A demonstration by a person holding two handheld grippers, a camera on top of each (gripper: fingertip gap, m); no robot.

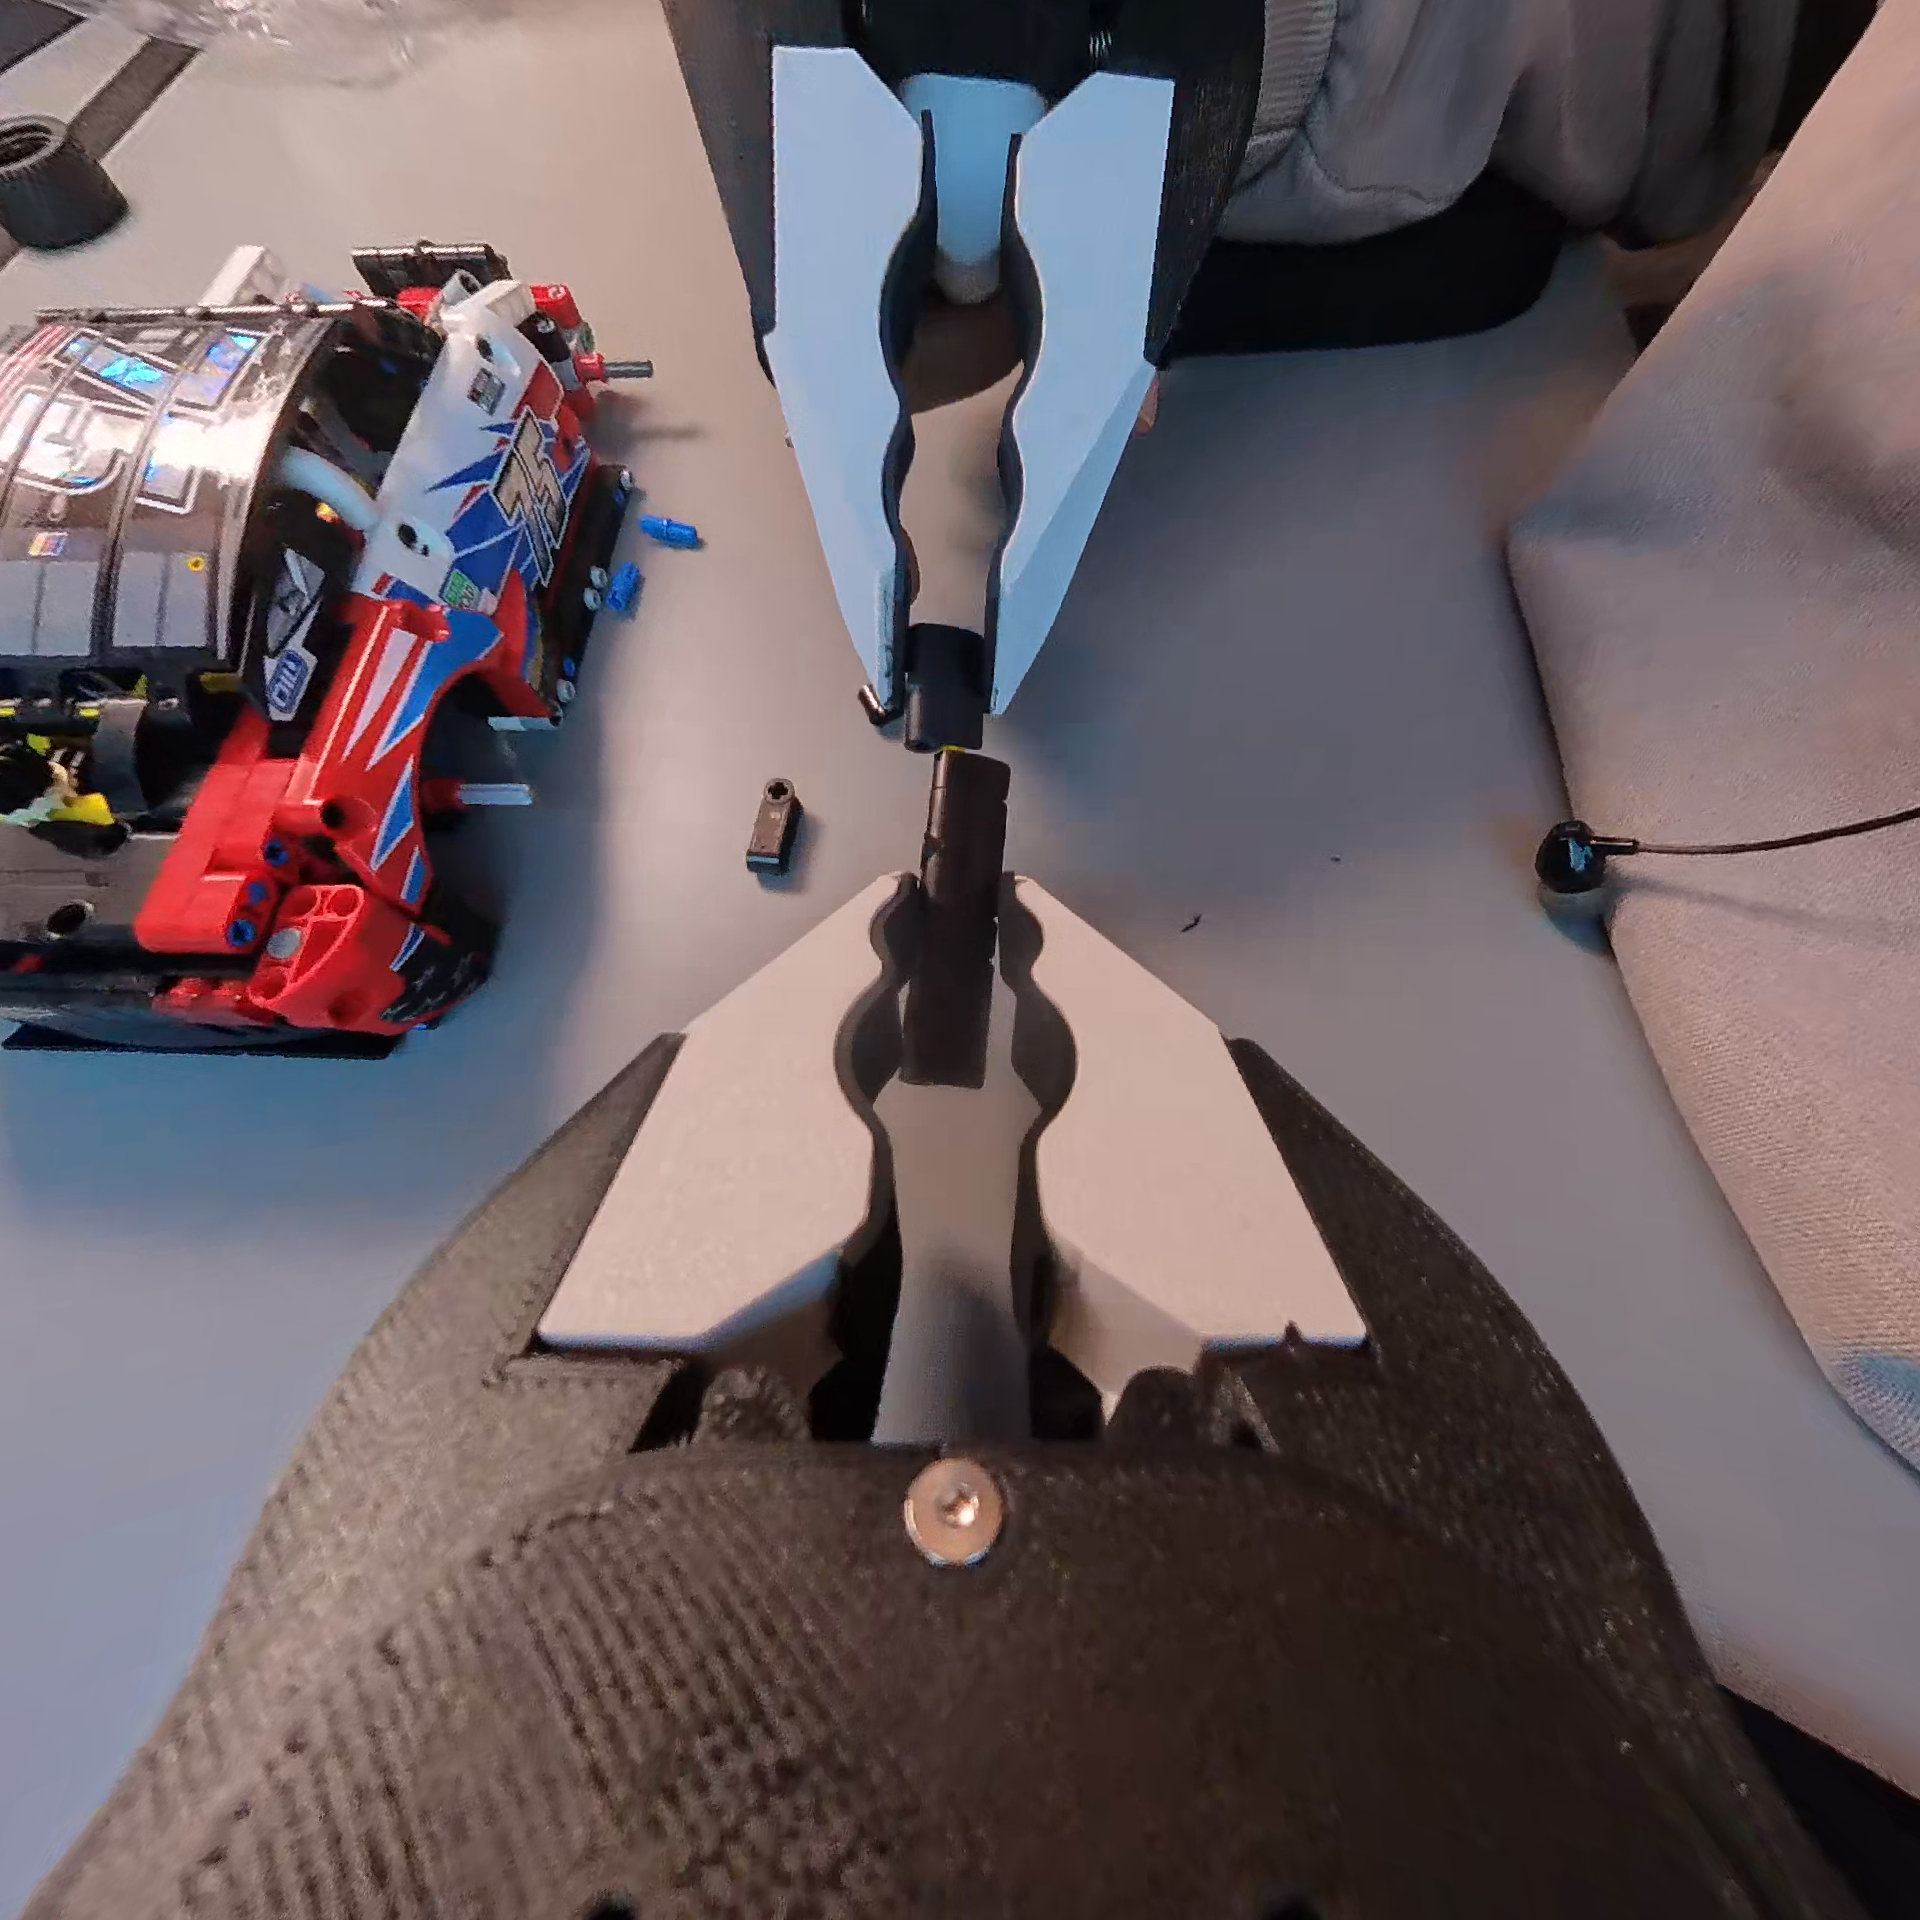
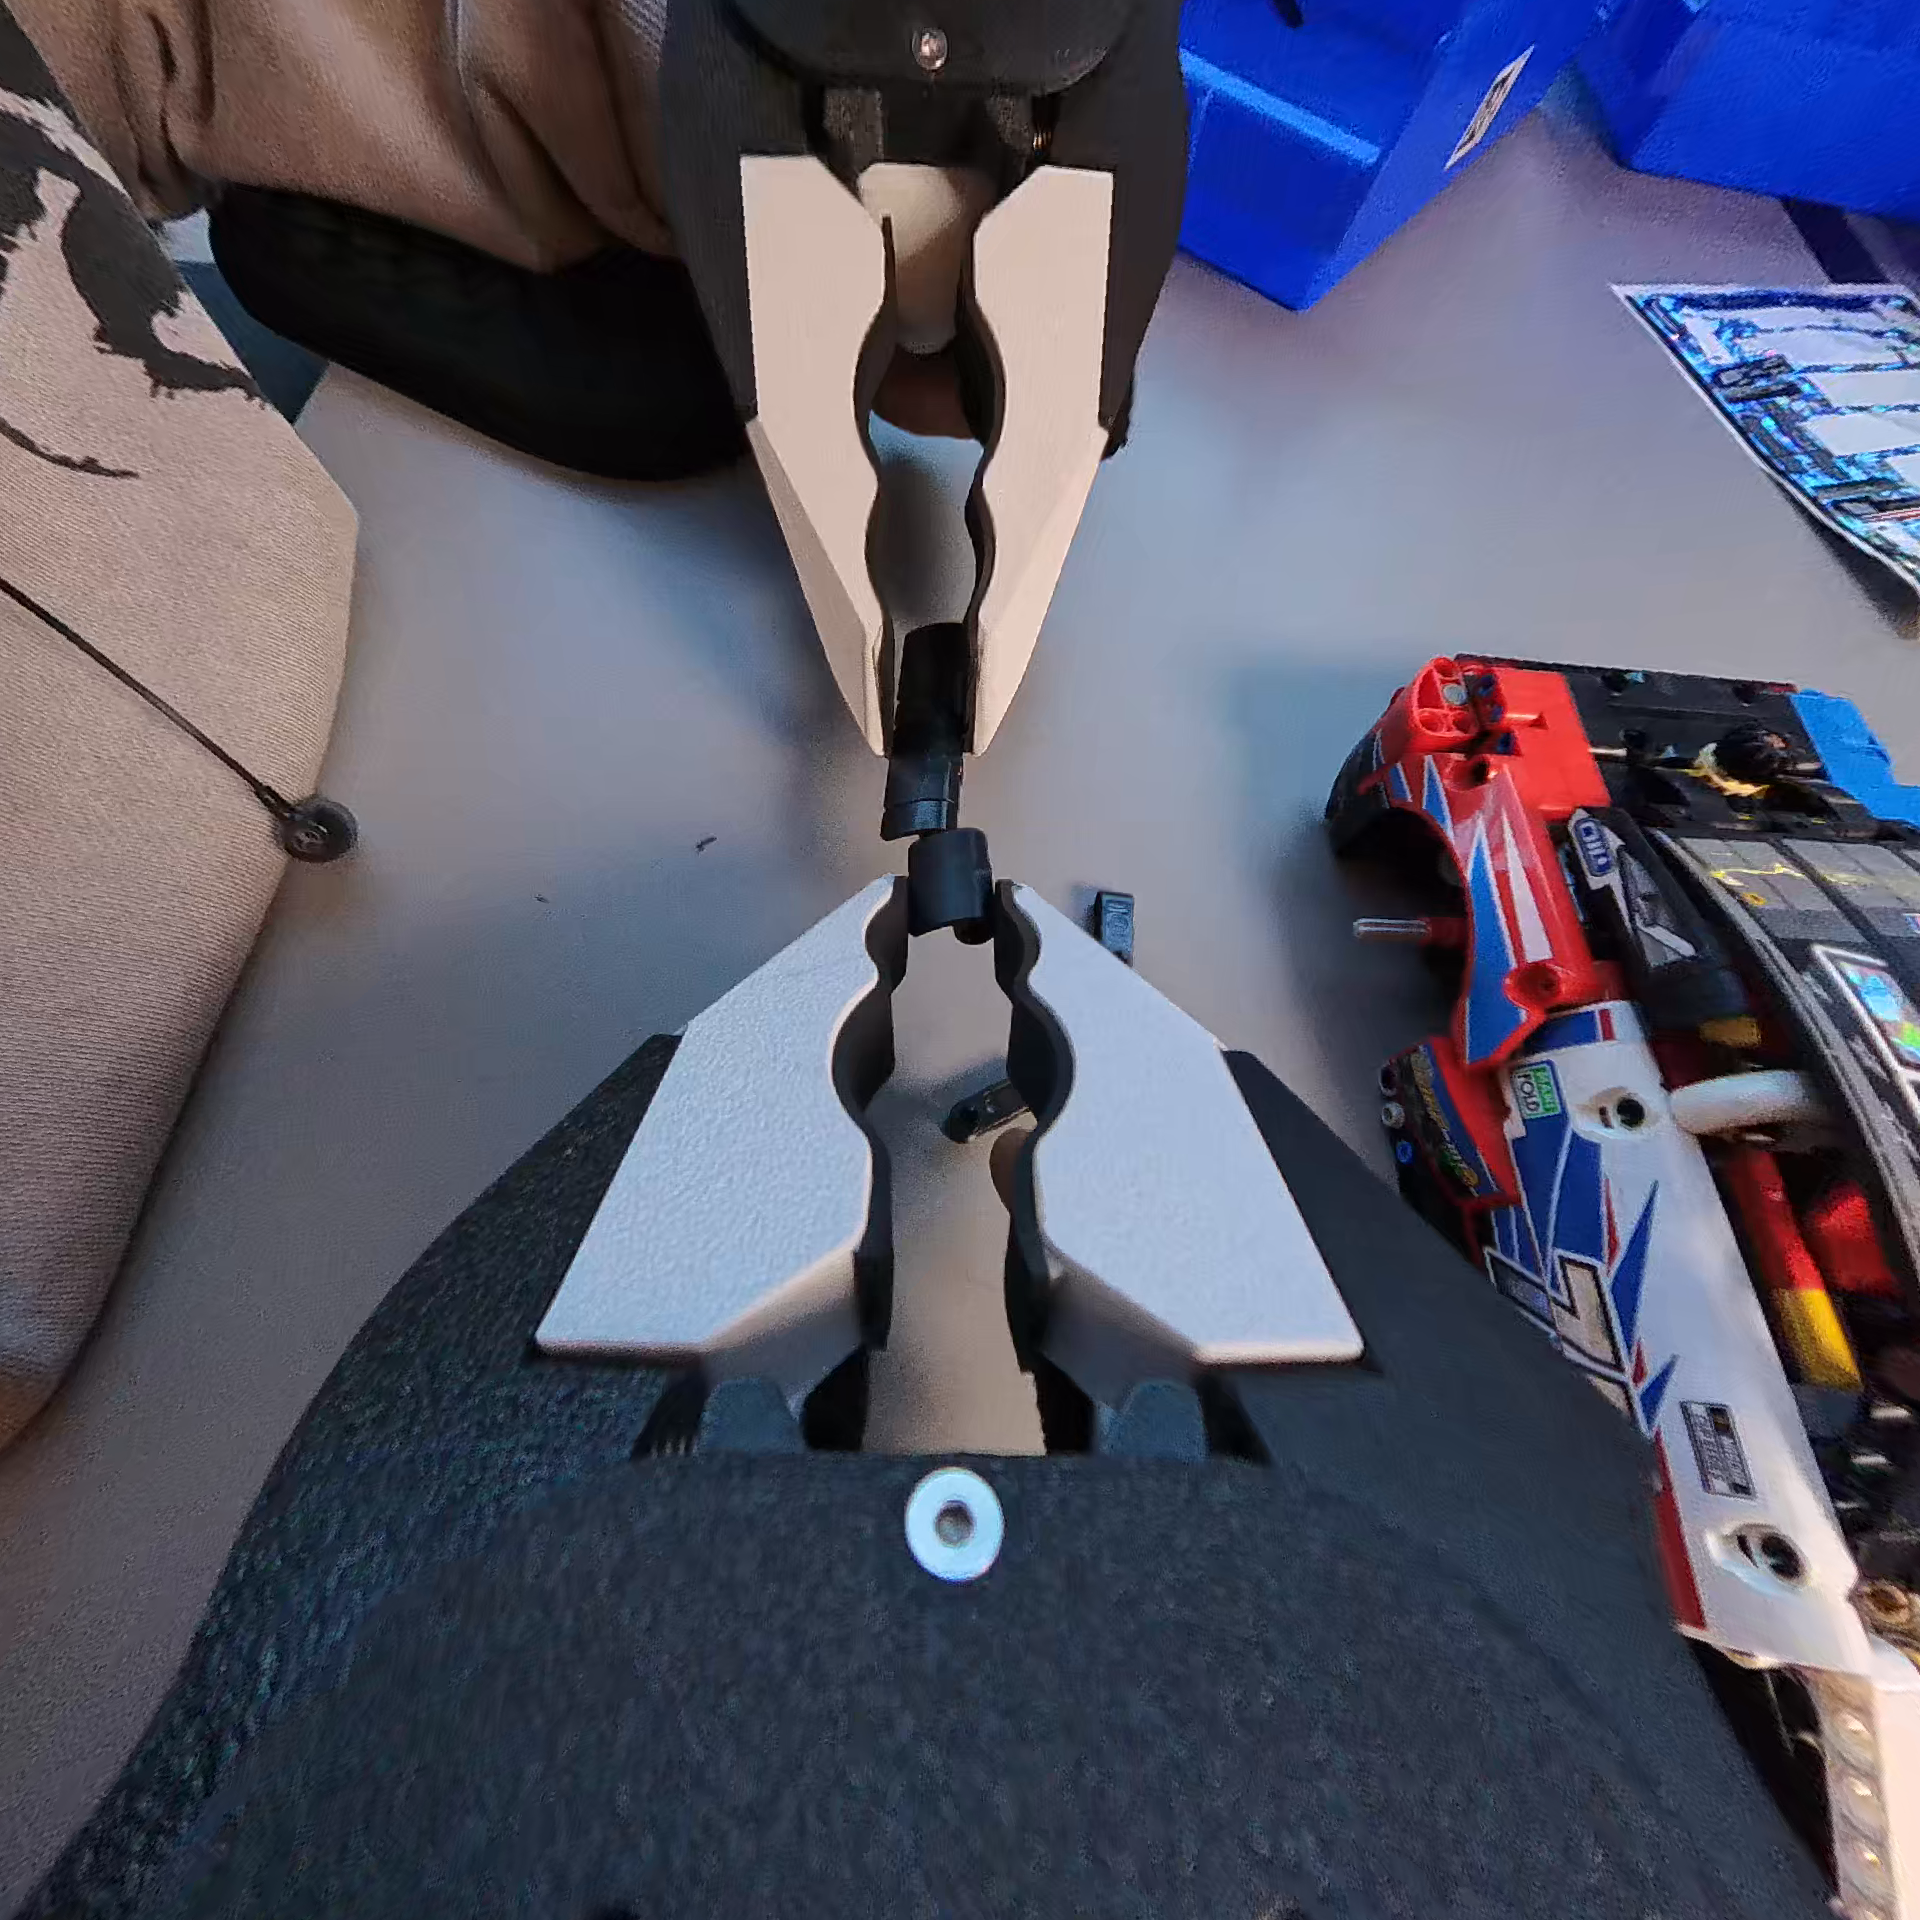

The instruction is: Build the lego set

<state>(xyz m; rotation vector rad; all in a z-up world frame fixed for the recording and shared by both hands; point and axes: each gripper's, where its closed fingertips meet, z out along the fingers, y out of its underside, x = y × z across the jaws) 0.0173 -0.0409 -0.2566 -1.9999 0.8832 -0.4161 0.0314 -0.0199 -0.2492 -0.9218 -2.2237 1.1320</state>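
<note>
- Grippers tip to tip above the grey table [image 1: 1299, 623]: left gripper [image 1: 951, 883] clamped on a long black connector [image 1: 961, 914], right gripper [image 2: 951, 894] pinching a short black sleeve [image 2: 948, 878].
- Parts nearly touching end to end; keep both axes in line, then press straight together without twisting.
- Lego race car [image 1: 343, 665] parked to the left gripper's left, spare black piece [image 1: 774, 823] lying between.

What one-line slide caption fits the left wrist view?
Left gripper and right gripper bring two small black Lego connectors end to end beside the red-white-blue Lego race car.
</note>
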